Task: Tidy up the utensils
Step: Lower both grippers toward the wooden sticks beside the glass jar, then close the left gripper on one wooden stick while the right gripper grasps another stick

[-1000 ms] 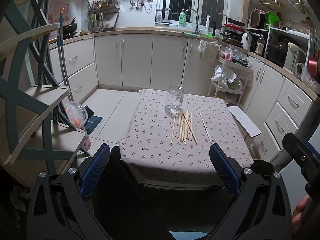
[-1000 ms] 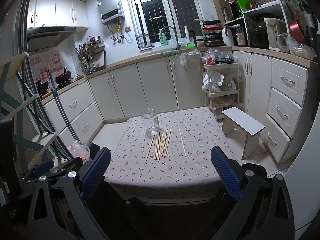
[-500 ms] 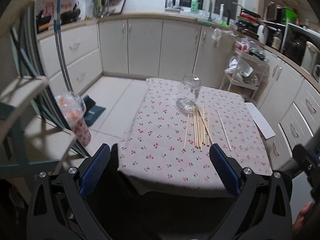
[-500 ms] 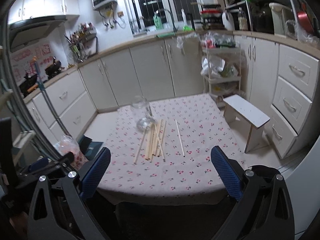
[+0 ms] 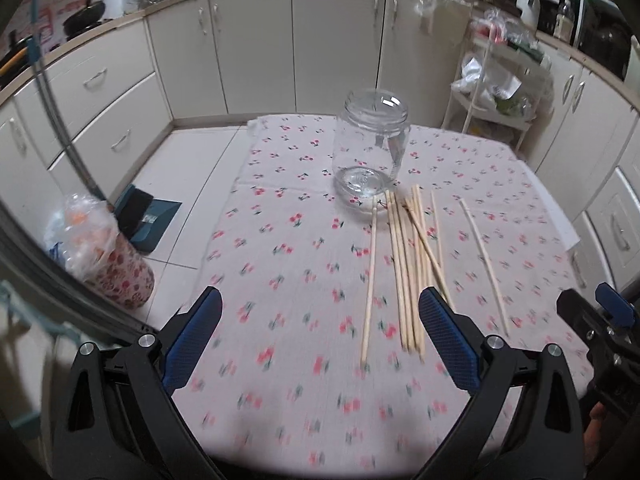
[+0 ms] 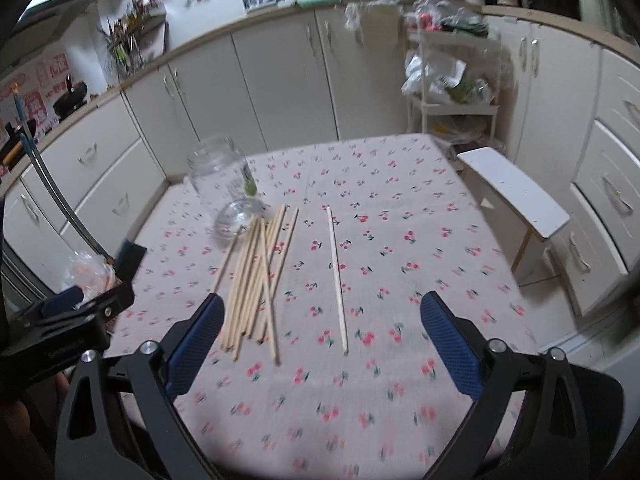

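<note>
Approaching: both tools hover over the near edge of the table, nothing touched yet.
Left gripper: jaws spread wide, nothing between them; it points at bare cloth just left of the chopsticks.
Right gripper: likewise gaping and holding nothing, with the lone chopstick lying between its fingers in the view.
Chopsticks: a loose, partly crossed bundle lying flat mid-table, far ends touching or nearly touching the jar; motion blur makes the count unsure.
Jar: clear glass, upright, mouth open, at the far end of the bundle.
Step, as I judge it: pick up sticks and stand them in the jar.
Doing it well: start with the separate stick, pinch near its middle so it stays level, then tip it upright over the mouth; steady the light jar with the other tool.
</note>
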The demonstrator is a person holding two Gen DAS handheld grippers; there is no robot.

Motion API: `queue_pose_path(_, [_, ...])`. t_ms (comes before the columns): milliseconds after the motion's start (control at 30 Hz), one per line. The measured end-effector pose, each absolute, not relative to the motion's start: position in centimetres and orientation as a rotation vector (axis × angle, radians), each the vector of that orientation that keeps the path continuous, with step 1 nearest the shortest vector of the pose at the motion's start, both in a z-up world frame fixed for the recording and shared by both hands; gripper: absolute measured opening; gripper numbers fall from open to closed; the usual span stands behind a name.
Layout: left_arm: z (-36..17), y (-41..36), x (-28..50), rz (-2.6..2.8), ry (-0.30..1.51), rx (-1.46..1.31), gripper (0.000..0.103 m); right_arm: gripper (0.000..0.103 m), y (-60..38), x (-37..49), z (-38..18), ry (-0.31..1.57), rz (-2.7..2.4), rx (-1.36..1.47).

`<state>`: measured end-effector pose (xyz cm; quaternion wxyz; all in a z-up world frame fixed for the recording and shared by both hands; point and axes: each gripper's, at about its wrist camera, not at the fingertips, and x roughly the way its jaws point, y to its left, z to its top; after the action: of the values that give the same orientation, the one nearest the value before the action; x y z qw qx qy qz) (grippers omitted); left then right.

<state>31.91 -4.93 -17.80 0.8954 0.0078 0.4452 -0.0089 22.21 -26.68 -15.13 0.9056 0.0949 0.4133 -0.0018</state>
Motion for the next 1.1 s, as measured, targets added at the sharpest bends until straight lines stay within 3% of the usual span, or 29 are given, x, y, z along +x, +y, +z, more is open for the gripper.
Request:
queue_pose_path(133, [-20.8, -6.6, 36.6, -0.04, 0.959, 0.044, 0.093, 0.068, -26.7, 26.1, -17.7, 0.915, 0.024, 0.178])
queue_pose_path(267, [-22.9, -7.7, 39.8, -0.049, 0.979, 0.066, 0.089, 0.061, -26.7, 29.3, -19.4, 0.945, 0.046, 0.165])
queue_pose_path(333, [-24.1, -8.2, 41.3, -0.058, 1.002, 0.059, 0.081, 0.051, -26.8, 30.8, -20.3, 0.965, 0.05, 0.158])
queue_pose_path(433, [-25.6, -8.6, 43.1, -0.071, 1.032, 0.048, 0.072, 0.044, -26.8, 32.4, -21.3, 0.983, 0.058, 0.144])
queue_pose_path(600, [-27.2, -9.2, 44.7, -0.095, 1.042, 0.06, 0.068, 0.034, -26.3, 34.2, -22.7, 1.007, 0.067, 0.099])
queue_pose_path(700, [-27.7, -9.6, 45.0, -0.104, 1.025, 0.092, 0.064, 0.022, -26.2, 34.8, -23.3, 1.01, 0.084, 0.089])
queue_pose_path(800, [-27.6, -9.7, 45.3, -0.109, 1.01, 0.089, 0.051, 0.007, -26.4, 34.9, -23.5, 0.999, 0.093, 0.081])
queue_pose_path(867, [-27.4, -10.0, 45.5, -0.129, 1.002, 0.093, 0.034, 0.006, -26.8, 34.9, -23.6, 0.999, 0.103, 0.103])
queue_pose_path(933, [-27.3, -10.1, 45.5, -0.143, 1.006, 0.102, 0.008, 0.006, -27.0, 34.7, -23.4, 1.001, 0.106, 0.109])
queue_pose_path(1100, [-27.0, -9.7, 45.0, -0.168, 1.025, 0.085, 0.005, 0.006, -27.0, 34.4, -23.2, 1.022, 0.112, 0.107])
